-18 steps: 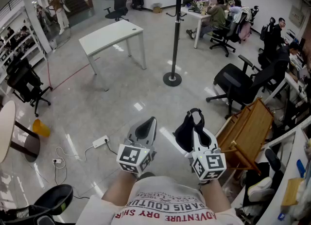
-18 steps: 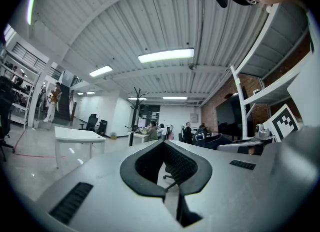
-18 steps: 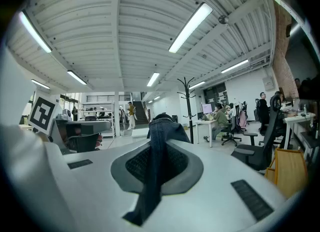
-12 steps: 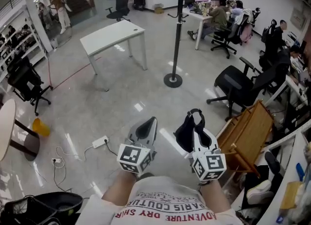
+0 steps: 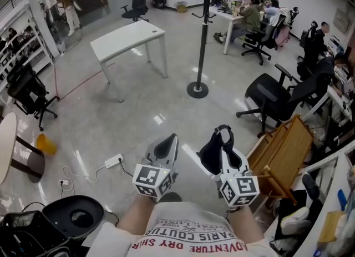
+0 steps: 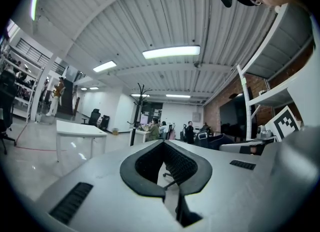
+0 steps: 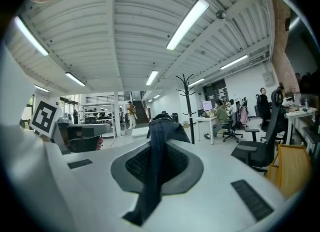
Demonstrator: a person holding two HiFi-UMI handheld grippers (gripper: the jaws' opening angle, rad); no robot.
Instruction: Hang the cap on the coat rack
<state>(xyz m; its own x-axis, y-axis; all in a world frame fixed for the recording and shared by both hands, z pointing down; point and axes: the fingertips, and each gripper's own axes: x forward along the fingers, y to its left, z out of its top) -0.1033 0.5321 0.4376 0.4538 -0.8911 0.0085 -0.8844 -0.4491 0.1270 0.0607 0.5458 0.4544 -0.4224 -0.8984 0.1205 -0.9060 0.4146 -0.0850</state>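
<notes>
Grip on cloth only: right gripper (image 5: 223, 134) jaws pressed together on a narrow fold of the dark denim cap (image 7: 161, 135), the rest draping loose down the left side of that gripper, low in front of the person's body. Left gripper (image 5: 170, 141) just beside it, jaws pressed together as well, on nothing.

Likely trouble, as a judgement: slipping of that thin fold out of the pinch on a quick upward swing; sagging of the loose crown and a missed hook; catching by an edge alone and dropping to the floor (image 5: 138, 111) on release. Could also rock the coat rack (image 5: 204, 34) if nudged sideways by a gripper: slim pole, small round base. Hooks at the very top edge of the head view, only partly shown, so hard to pick a prong from here.

Open room: wide bare floor straight ahead, from the grippers to the rack's base, the two well apart. White table (image 5: 127, 38) to the left of the rack, near it but off the direct line. Black office chair (image 5: 269, 92) and a leaning wooden frame (image 5: 285, 150) close on the right. Power strip (image 5: 115, 162) with a trailing cable on the floor to the left front, a tripping risk only on drifting that way. Black chair seat (image 5: 72, 217) low at the left. Safest down the middle lane, with the final reach from the front.
</notes>
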